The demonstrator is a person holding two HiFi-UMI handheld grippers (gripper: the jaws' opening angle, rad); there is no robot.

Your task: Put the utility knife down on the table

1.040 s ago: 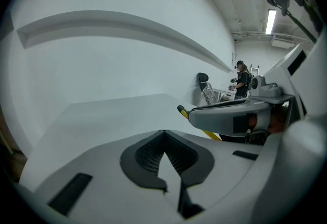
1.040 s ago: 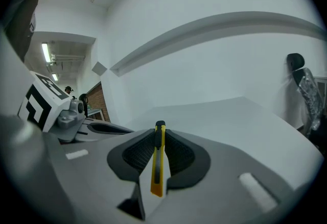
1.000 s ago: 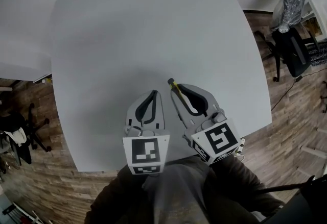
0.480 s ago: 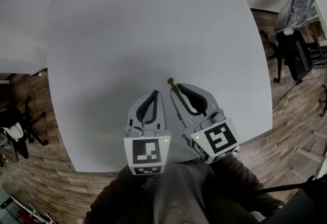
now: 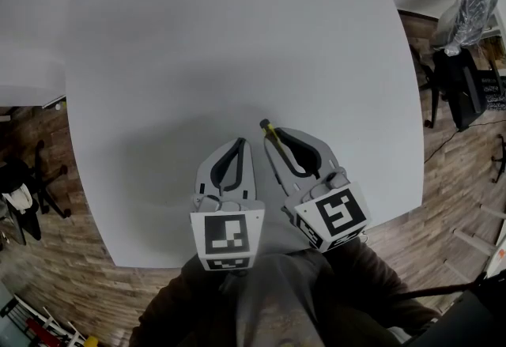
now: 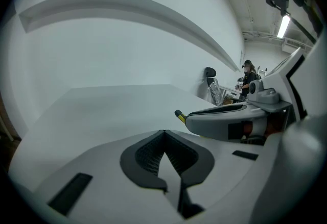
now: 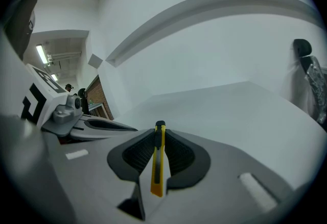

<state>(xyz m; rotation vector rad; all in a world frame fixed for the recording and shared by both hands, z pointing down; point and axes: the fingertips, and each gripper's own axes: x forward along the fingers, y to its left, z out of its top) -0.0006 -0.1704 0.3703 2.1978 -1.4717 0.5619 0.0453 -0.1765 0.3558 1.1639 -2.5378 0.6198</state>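
Head view, steeply down: broad white worktop (image 5: 237, 37) with rounded corners, filling most of the frame, and wooden floor (image 5: 55, 258) around it. Beyond the worktop's right edge, a black office chair (image 5: 466, 77) with clear plastic over its back.

Close to the middle of the worktop's near edge, side by side and just apart, both pointing away from the person: left tongs (image 5: 239, 143) and right tongs (image 5: 273, 132), each with a marker cube (image 5: 226, 236) at the rear.

Left tongs closed together, dark pads meeting at their tips, nothing between them, plain in the left gripper view.

Right tongs clamped on the utility knife (image 7: 158, 159): slim yellow body, black tip, lying lengthwise between the pads. Tip poking out just past the fingertips, rear end reaching back toward the camera. Knife carried over the worktop, slightly right of the middle of the near edge. Not possible to tell whether touching the surface.
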